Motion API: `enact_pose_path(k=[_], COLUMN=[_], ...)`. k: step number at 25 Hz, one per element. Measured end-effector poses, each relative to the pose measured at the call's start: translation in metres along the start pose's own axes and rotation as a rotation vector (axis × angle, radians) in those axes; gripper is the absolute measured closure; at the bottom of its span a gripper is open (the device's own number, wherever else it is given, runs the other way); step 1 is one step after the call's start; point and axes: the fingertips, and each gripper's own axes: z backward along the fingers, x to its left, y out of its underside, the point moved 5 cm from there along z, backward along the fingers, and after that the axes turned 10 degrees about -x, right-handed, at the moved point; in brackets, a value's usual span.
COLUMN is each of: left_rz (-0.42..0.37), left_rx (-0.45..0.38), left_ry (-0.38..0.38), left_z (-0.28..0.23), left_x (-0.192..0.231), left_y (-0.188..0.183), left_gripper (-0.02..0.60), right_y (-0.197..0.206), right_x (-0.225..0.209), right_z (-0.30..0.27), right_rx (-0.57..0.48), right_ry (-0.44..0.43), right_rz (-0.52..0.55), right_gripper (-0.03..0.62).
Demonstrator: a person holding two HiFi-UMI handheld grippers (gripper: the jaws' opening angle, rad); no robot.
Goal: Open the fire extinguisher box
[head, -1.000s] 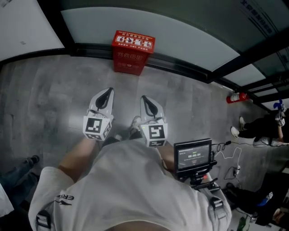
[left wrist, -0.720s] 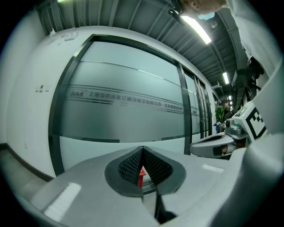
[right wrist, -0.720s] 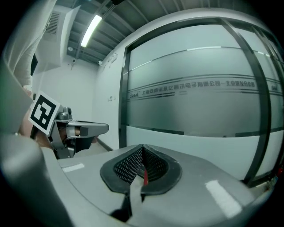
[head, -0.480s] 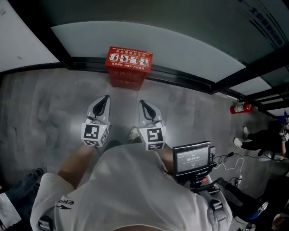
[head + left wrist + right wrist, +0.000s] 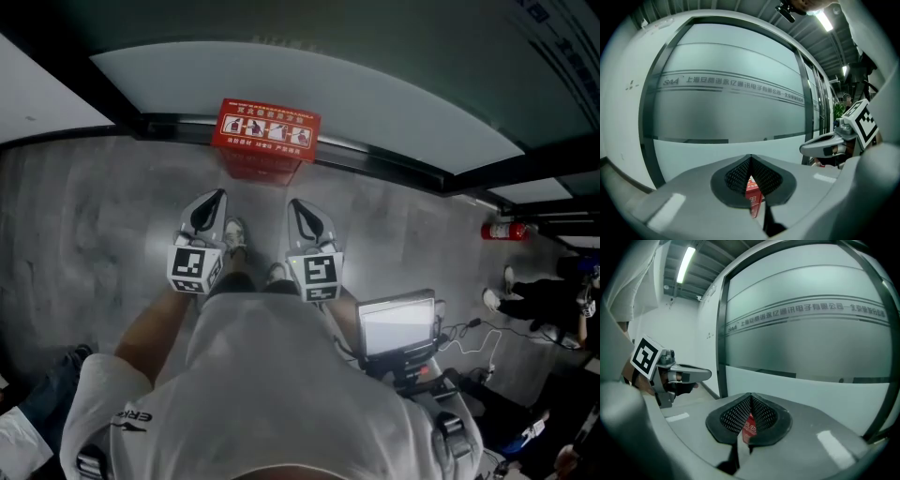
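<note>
A red fire extinguisher box (image 5: 262, 139) stands on the grey floor against the frosted glass wall, its lid with white pictograms facing up. My left gripper (image 5: 210, 202) and right gripper (image 5: 302, 208) hover side by side a short way in front of the box, both shut and holding nothing. In the left gripper view a sliver of the red box (image 5: 753, 193) shows past the closed jaw tips, with the right gripper (image 5: 834, 143) at the right. The right gripper view shows the red box (image 5: 749, 426) the same way, and the left gripper (image 5: 677, 376) at the left.
A loose red fire extinguisher (image 5: 506, 230) lies on the floor at the right. A person (image 5: 544, 298) sits farther right beside cables. A small monitor (image 5: 398, 323) hangs at my chest. My shoes (image 5: 234, 234) show between the grippers. The glass wall (image 5: 309, 80) blocks the way beyond the box.
I have stepped closer to the box; both grippers sit nearer to it. My left foot has come forward between the grippers. Both stay shut.
</note>
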Motion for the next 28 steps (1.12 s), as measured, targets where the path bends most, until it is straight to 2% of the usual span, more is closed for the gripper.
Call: enact_pose_path(k=[5,11,17,23,28], left_rz=[-0.013,-0.036,-0.072,-0.123,-0.226], left_rx=[0.027,0.059,0.118,0.201,0.311], left_ry=[0.056,0.179,0.246,0.281,0.318], left_z=[-0.052,-0.116,-0.155,-0.18,-0.191], left_x=[0.039,0.082,0.105,0.107,0.1], left_y=[0.017,0.028,0.048,0.099,0.157], left_gripper=[0.58,0.58,0.58,0.58,0.58], right_y=[0.012,0.019,0.033,0.082,0.13], right_x=[-0.015,-0.026,-0.038,-0.049,-0.053], right_z=[-0.057,-0.124,-0.166,-0.195,-0.209], right_rx=[0.048,0.11,0.176,0.26,0.341], right_ry=[0.032,0.083,0.102,0.067,-0.006], right_rz=[0.01,0.048,0.101,0.162,0.239], right_gripper=[0.58,0.58,0.58,0.58,0.58])
